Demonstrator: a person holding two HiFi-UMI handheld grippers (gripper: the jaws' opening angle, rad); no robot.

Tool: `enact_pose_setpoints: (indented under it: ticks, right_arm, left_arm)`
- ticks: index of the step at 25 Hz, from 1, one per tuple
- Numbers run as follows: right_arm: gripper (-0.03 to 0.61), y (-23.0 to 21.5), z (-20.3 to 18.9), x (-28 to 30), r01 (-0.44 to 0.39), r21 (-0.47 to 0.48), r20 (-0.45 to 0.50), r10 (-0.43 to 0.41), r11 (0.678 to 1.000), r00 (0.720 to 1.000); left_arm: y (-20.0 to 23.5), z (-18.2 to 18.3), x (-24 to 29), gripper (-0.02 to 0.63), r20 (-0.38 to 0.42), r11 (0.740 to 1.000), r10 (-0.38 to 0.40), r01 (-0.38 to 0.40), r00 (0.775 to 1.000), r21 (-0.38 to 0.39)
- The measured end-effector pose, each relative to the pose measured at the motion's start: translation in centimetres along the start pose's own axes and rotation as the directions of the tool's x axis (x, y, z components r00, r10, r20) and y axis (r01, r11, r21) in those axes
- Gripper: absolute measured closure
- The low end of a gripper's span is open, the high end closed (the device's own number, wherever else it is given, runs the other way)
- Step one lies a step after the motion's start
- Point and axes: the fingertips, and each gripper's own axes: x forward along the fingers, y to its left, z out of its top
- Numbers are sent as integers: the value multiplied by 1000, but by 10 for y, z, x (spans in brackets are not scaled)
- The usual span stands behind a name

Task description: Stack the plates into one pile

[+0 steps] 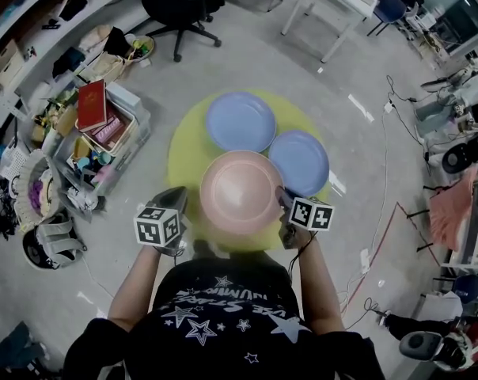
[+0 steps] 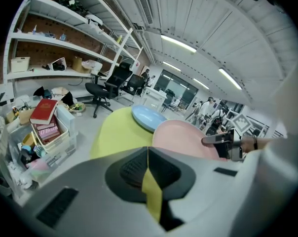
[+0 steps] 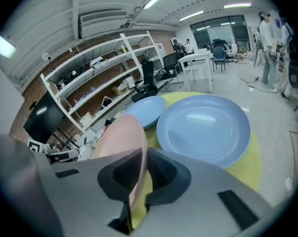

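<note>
Pick-up is in hand: the right gripper [image 3: 144,156] pinches the right rim of the pink plate [image 1: 240,190], held above the near side of the round yellow table [image 1: 187,153]. The left gripper [image 2: 148,156], pressed together on nothing, hovers at the plate's left. Next, I judge, it needs lowering flat onto the far blue plate [image 1: 240,121] or the right blue plate [image 1: 299,161]. All three look smooth, glazed, shallow, round
</note>
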Motion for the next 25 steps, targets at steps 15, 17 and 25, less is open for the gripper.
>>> enact_pose_setpoints:
  ticks: [15, 17, 25]
  right_arm:
    - [540, -42, 100, 42, -38, 246, 129, 6, 969, 992]
    - [538, -43, 109, 52, -40, 266, 131, 5, 963, 991]
    - [535, -53, 120, 89, -39, 367, 122, -6, 930, 993]
  left_arm:
    - [-15, 39, 0, 595, 102, 991, 128, -125, 986, -36]
    - [-16, 41, 0, 595, 103, 990, 140, -136, 985, -39]
    - [-18, 34, 4, 595, 83, 983, 179, -174, 980, -65]
